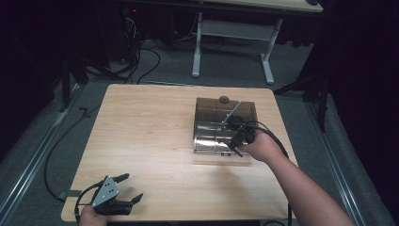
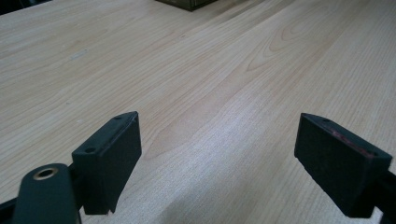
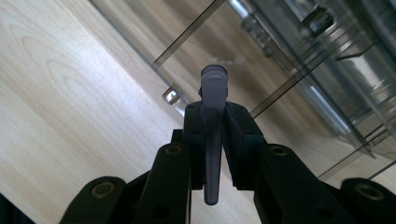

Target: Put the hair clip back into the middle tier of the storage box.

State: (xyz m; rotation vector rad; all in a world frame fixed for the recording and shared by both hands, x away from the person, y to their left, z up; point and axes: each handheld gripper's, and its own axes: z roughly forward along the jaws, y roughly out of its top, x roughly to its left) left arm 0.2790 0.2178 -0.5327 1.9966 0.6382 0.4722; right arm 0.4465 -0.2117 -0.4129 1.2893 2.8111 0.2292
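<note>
Two handheld grippers are at work over a pale wooden table [image 1: 155, 141], seen from above. At the right of centre in the high view sits a smoky clear plastic box [image 1: 225, 123] with a rounded lid, metal rods and a small dark knob on top. The right gripper [image 1: 238, 139], held by a bare forearm entering from the lower right, is pressed up against the box's near right corner.

In the right gripper view, the right gripper [image 3: 215, 123] has its jaws nearly closed, pinching a thin grey translucent tab [image 3: 213, 135] that stands upright between the pads, its rounded tip poking above them. Behind it, filling the upper right of the frame, is the clear box [image 3: 299, 60] with its rods; whether the tab is attached to the box cannot be told.

The left gripper [image 1: 128, 187] rests at the lower left of the high view, well apart from the box. In the left gripper view, the left gripper [image 2: 218, 158] has its jaws wide, nothing between them, bare wood beneath.

The step in hand looks like working this tab at the box, probably a latch or handle. The next move likely calls for a steady pull or swing without letting the thin tab slip, perhaps with the idle gripper coming over to brace the box.
</note>
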